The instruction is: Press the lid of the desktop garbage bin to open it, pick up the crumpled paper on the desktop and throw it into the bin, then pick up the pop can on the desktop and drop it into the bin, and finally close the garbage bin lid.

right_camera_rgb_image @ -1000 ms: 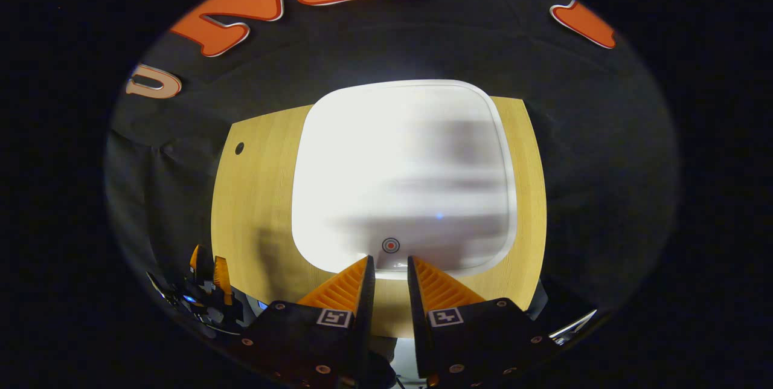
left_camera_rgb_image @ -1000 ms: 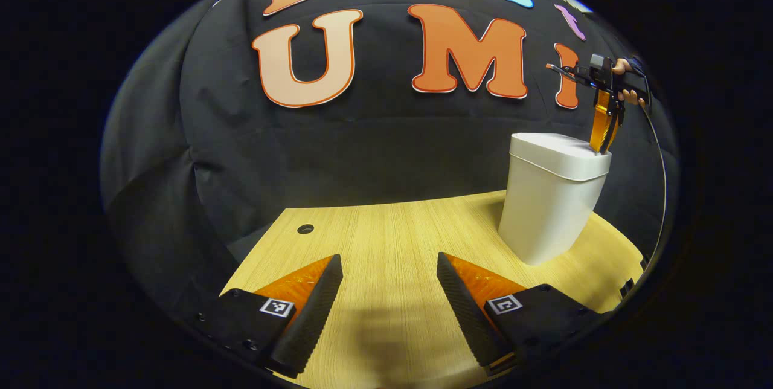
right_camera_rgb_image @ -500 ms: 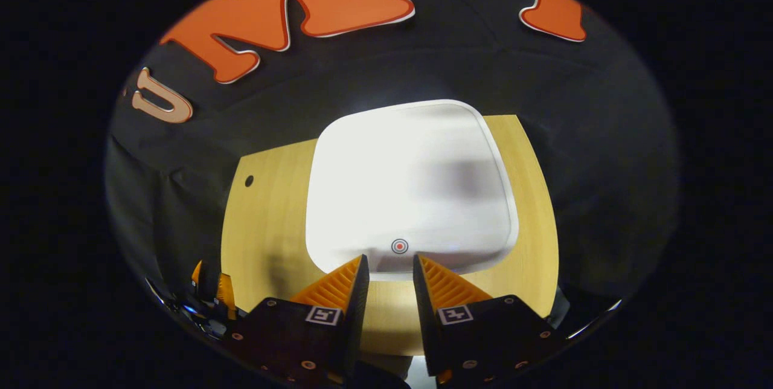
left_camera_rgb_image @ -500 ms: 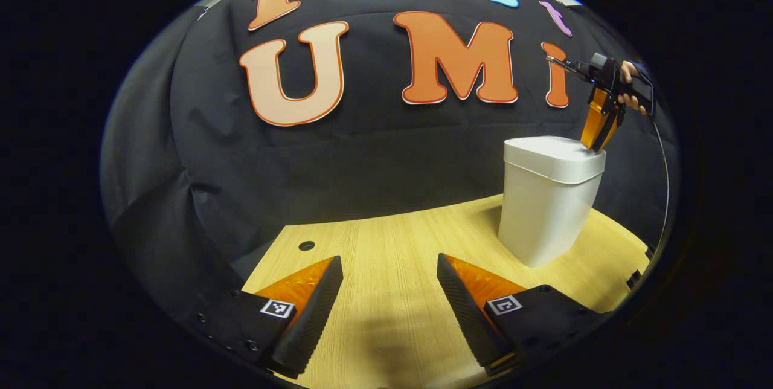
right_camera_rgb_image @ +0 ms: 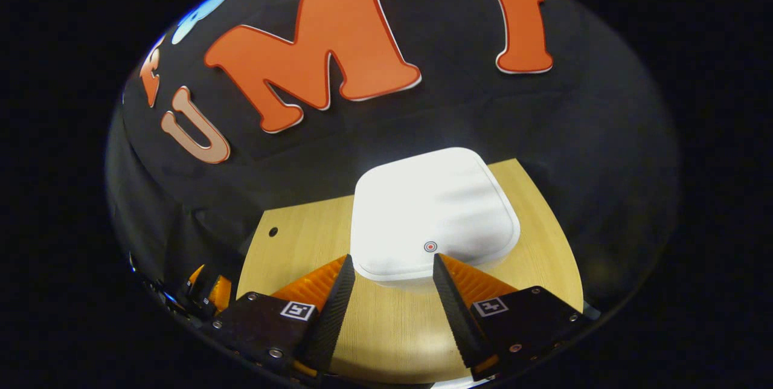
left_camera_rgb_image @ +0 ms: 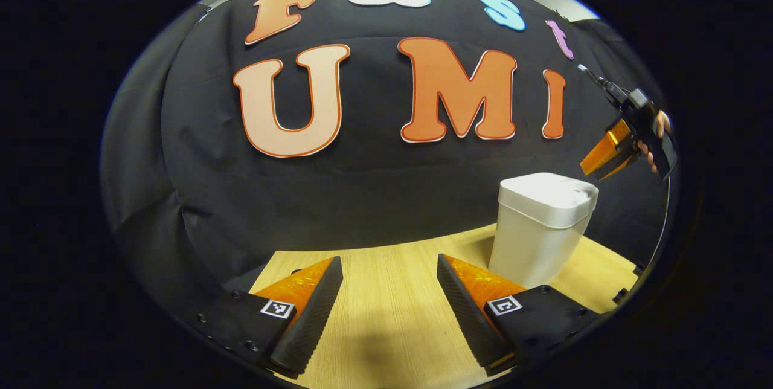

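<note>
The white desktop bin (left_camera_rgb_image: 537, 238) stands on the wooden table (left_camera_rgb_image: 392, 316) with its lid (right_camera_rgb_image: 435, 214) down; a small red button (right_camera_rgb_image: 429, 246) sits near the lid's front edge. My right gripper (right_camera_rgb_image: 391, 260) hangs open above and just in front of that edge, touching nothing. In the left gripper view that right gripper (left_camera_rgb_image: 595, 165) hovers to the upper right of the bin, held by a hand (left_camera_rgb_image: 657, 135). My left gripper (left_camera_rgb_image: 389, 263) is open over bare table, left of the bin, nothing between its fingers.
A small round hole (right_camera_rgb_image: 273, 232) marks the table's far left part. The black cloth wall (left_camera_rgb_image: 362, 183) closes in right behind the table. The left gripper (right_camera_rgb_image: 208, 289) sits low at the table's left edge in the right gripper view.
The right gripper has lifted off the bin lid and drawn back, and its fingers have spread from nearly shut to open. The lid stays down. The left gripper has backed off slightly.
</note>
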